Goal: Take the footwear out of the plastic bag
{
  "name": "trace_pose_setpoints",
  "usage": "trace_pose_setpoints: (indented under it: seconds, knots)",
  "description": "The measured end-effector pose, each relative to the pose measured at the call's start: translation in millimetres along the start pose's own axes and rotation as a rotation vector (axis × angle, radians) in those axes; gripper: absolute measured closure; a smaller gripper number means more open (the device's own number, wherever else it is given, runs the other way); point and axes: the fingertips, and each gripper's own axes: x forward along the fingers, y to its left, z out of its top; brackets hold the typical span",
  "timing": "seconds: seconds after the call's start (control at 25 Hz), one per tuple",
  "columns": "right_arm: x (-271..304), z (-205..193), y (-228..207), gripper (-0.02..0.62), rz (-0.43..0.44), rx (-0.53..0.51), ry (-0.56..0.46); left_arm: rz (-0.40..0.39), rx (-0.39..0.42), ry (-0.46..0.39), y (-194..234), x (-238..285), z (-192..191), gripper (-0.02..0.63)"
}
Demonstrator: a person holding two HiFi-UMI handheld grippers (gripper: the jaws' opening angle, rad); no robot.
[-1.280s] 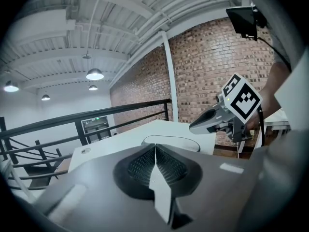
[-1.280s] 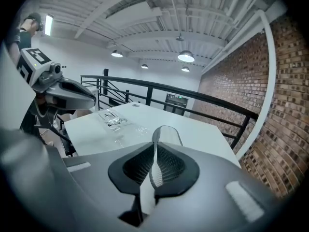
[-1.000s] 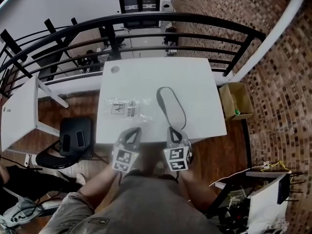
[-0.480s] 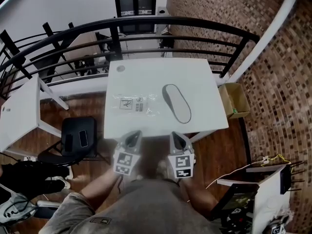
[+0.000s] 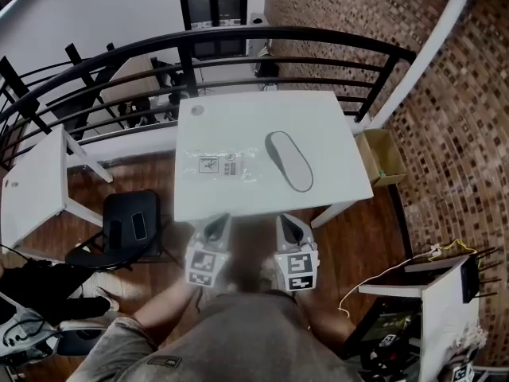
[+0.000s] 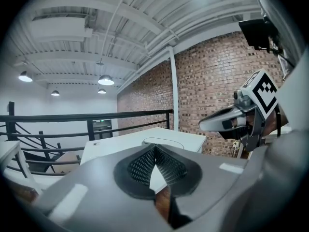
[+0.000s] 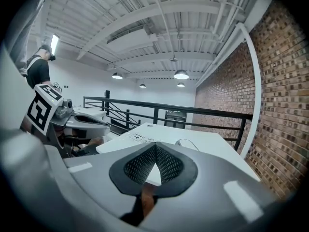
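The left tongs [image 6: 154, 148] are pressed fully together with nothing between them, and so are the right tongs [image 7: 155, 146]. Both hang short of the near edge of the white rectangular counter [image 5: 238, 122], touching nothing. The grey, oval, flat slipper [image 5: 289, 159] lies on the counter, outside the clear plastic bag with printed labels [image 5: 225, 165], which lies flat just beside it on its left.
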Motion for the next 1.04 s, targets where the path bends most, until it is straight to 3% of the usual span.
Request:
trace_pose_setpoints:
  seconds: [1.04]
  knots:
    - [-10.7, -3.6, 0.3, 0.583, -0.027, 0.014, 0.002, -0.021, 0.009, -0.015, -9.3, -6.0, 4.2, 0.604]
